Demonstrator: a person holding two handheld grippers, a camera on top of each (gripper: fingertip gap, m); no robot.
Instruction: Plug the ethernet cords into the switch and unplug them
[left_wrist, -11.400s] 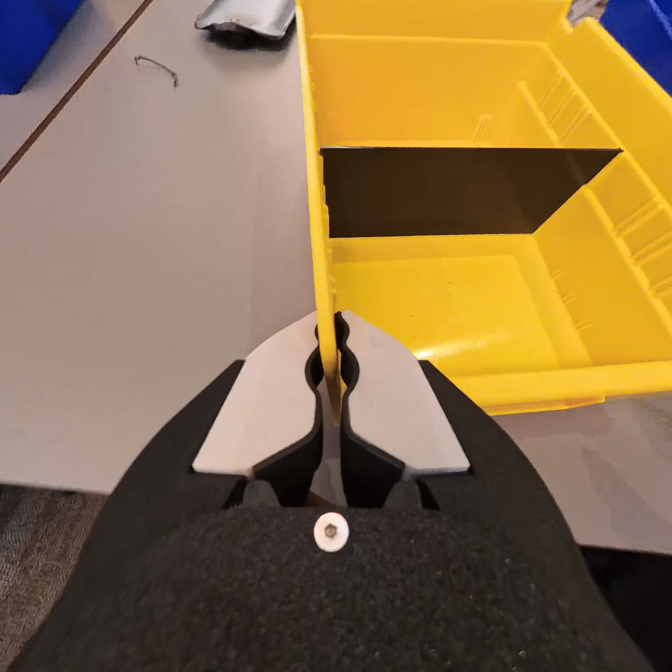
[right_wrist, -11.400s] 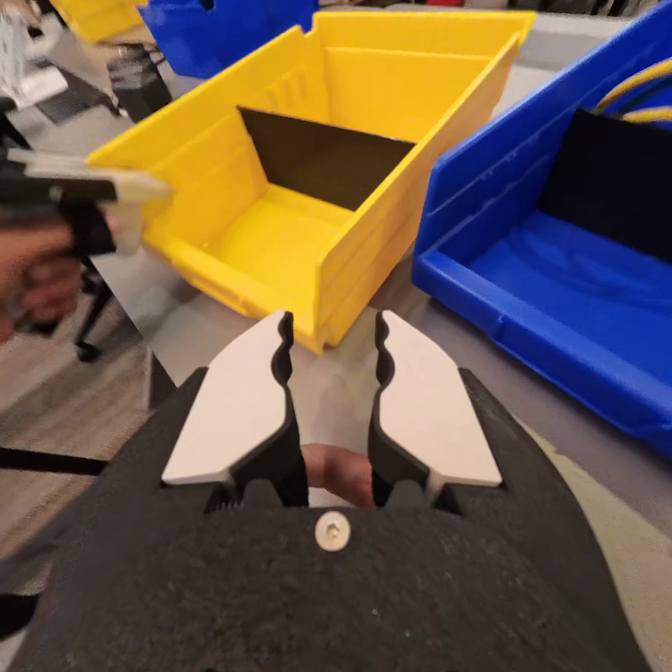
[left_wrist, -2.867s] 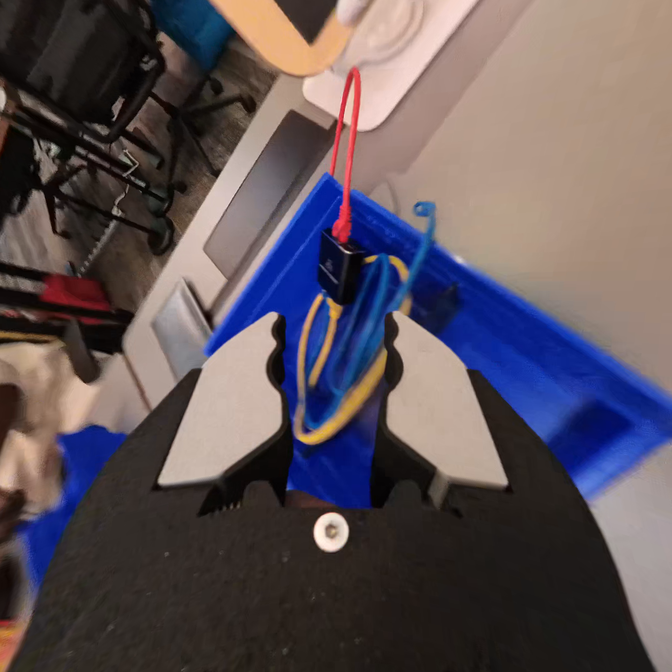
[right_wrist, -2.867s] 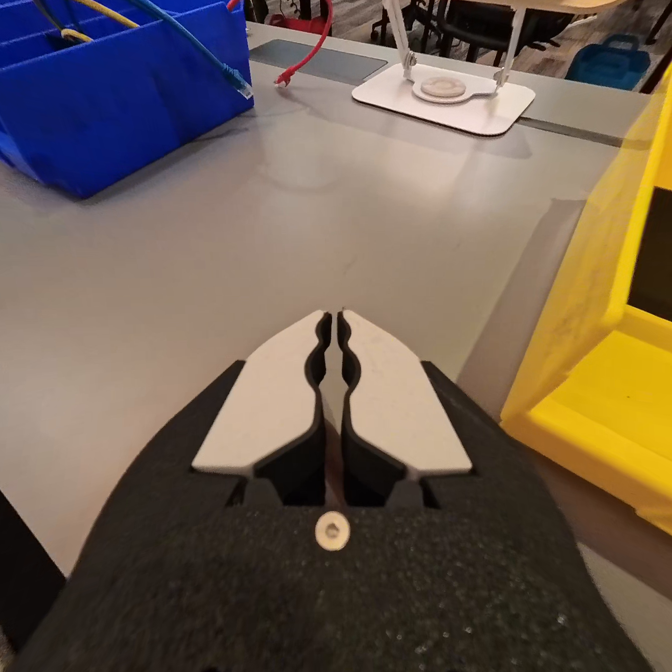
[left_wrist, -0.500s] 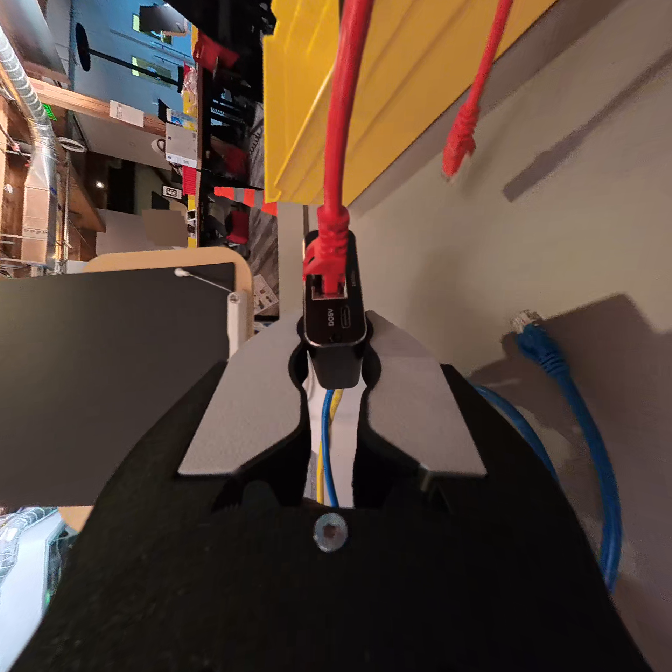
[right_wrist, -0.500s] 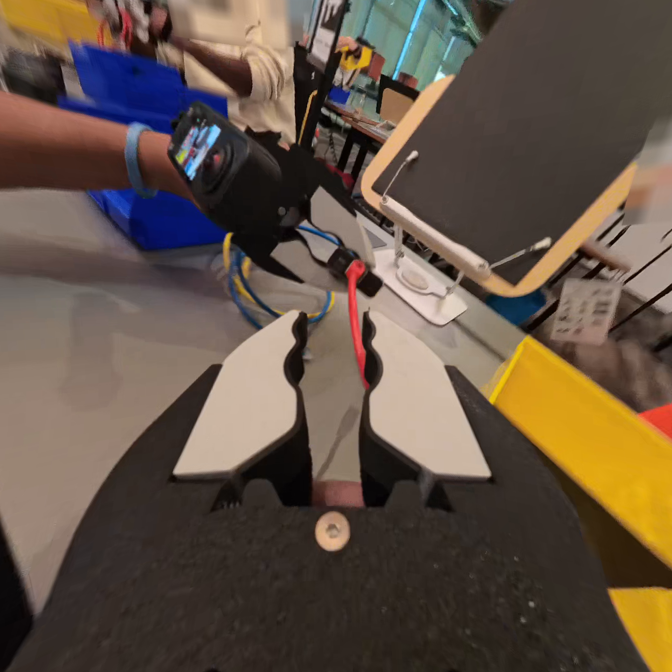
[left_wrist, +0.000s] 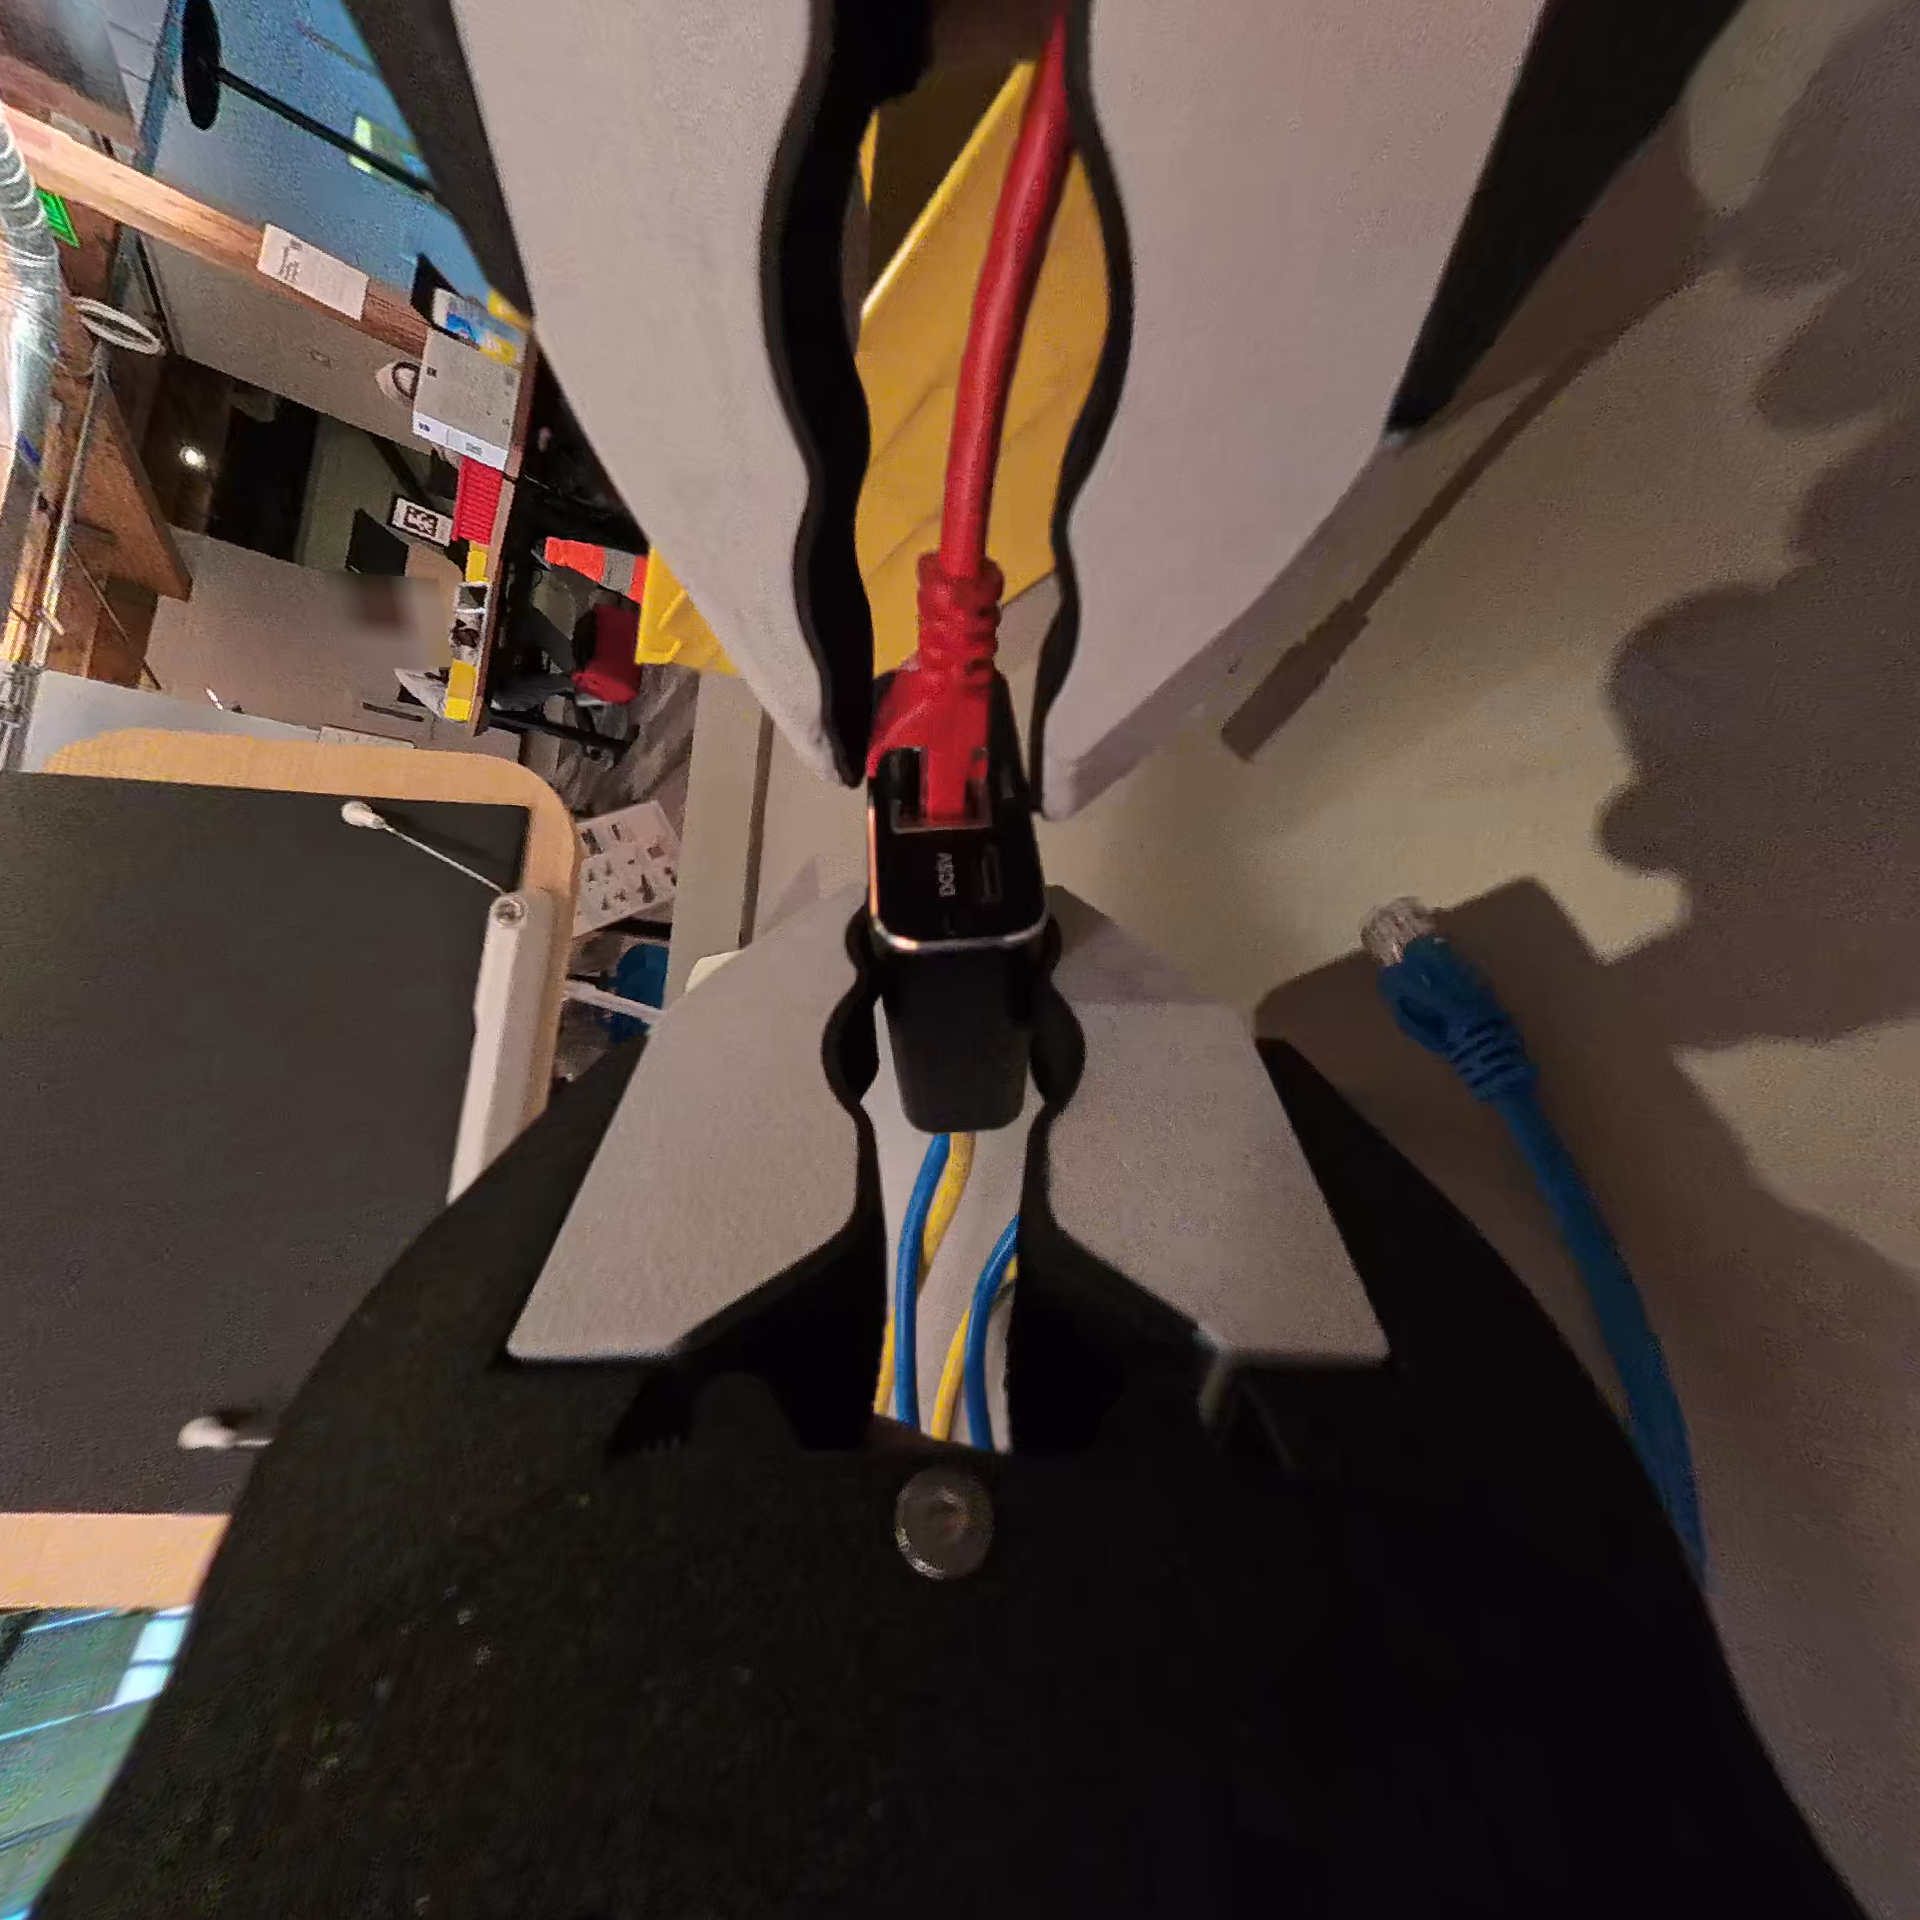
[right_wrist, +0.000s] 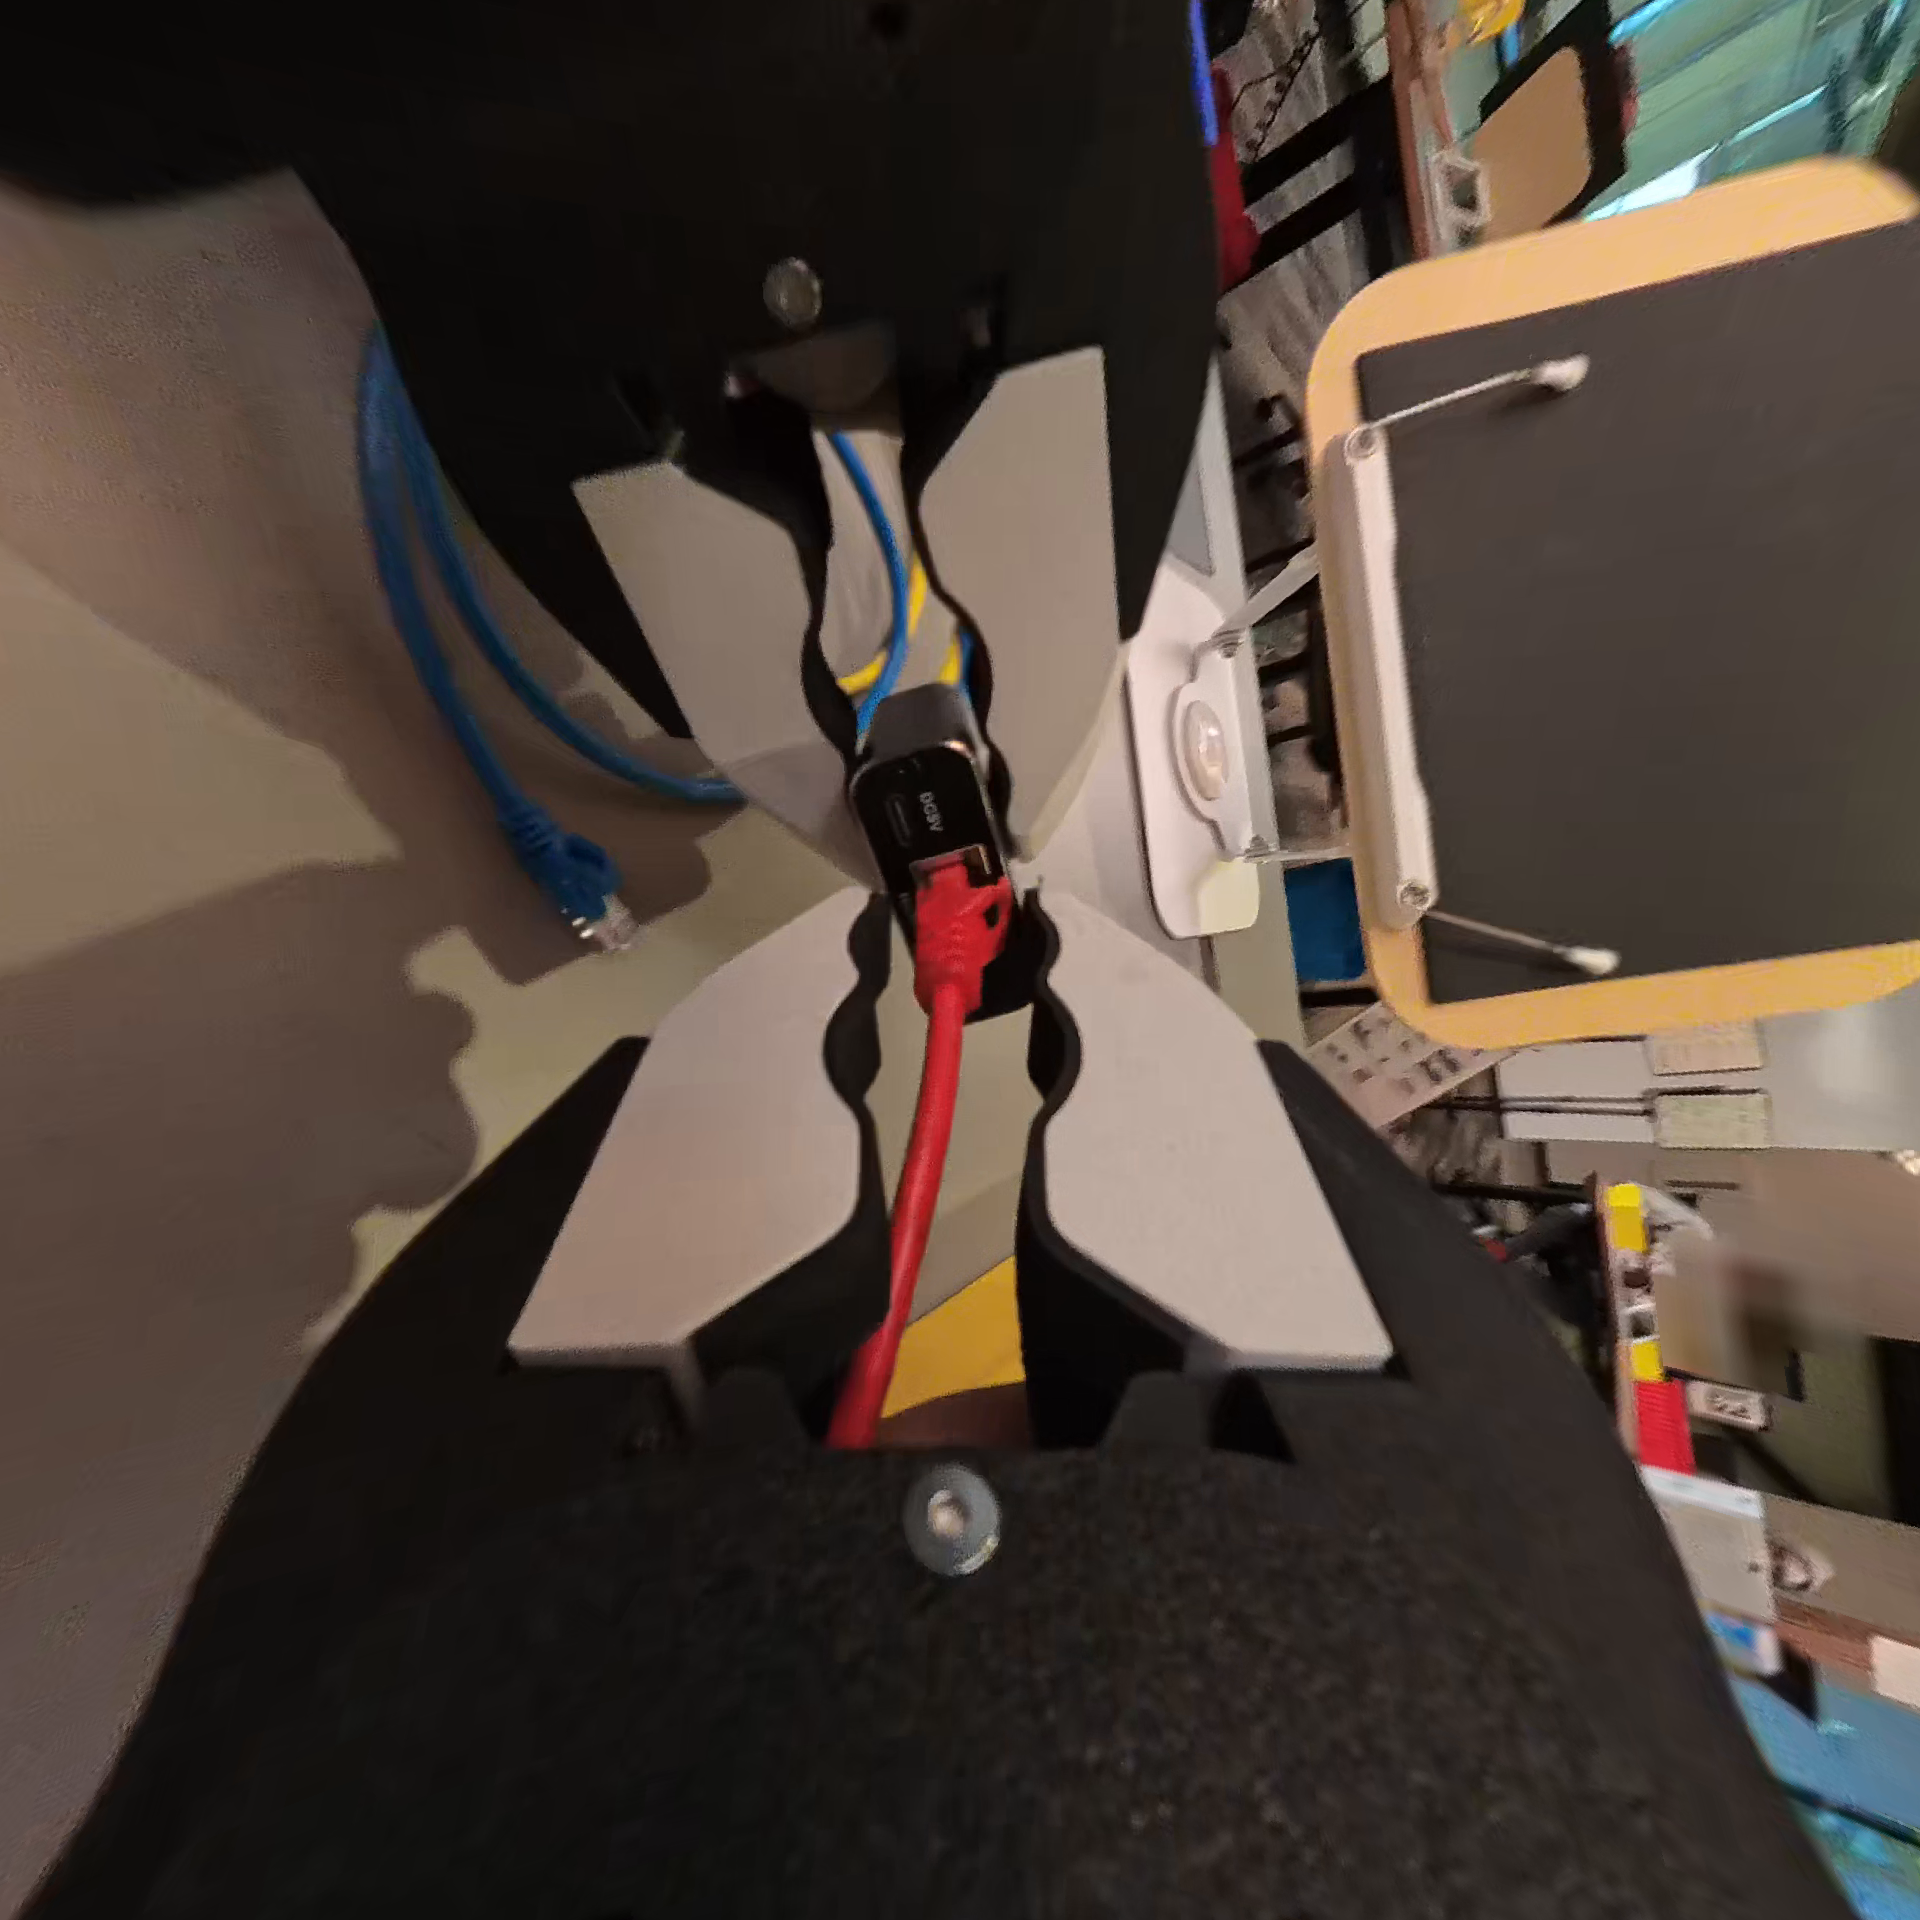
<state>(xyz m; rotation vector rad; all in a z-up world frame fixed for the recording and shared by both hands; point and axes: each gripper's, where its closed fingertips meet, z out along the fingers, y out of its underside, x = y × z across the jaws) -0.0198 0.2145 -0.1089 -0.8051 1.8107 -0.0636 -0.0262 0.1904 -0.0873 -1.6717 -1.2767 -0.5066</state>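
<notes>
Straight ahead of your left hand-held gripper, the small black switch sits clamped between the fingertips, its long axis in line with the fingers and its port end facing away from you. From that port the red ethernet cord runs on along the same line, its plug seated in the switch. Your right hand-held gripper comes in from the far side, tip to tip, fingers flanking the plug. A blue cord's plug lies loose on the counter to the right.

Over on the right wrist view, your right hand-held gripper is part open around the red plug; I cannot tell whether the pads touch it yet. The red cord trails back between the fingers toward you. The switch lies dead ahead, held by the left hand-held gripper. I judge the pull must go straight back along that shared axis.
</notes>
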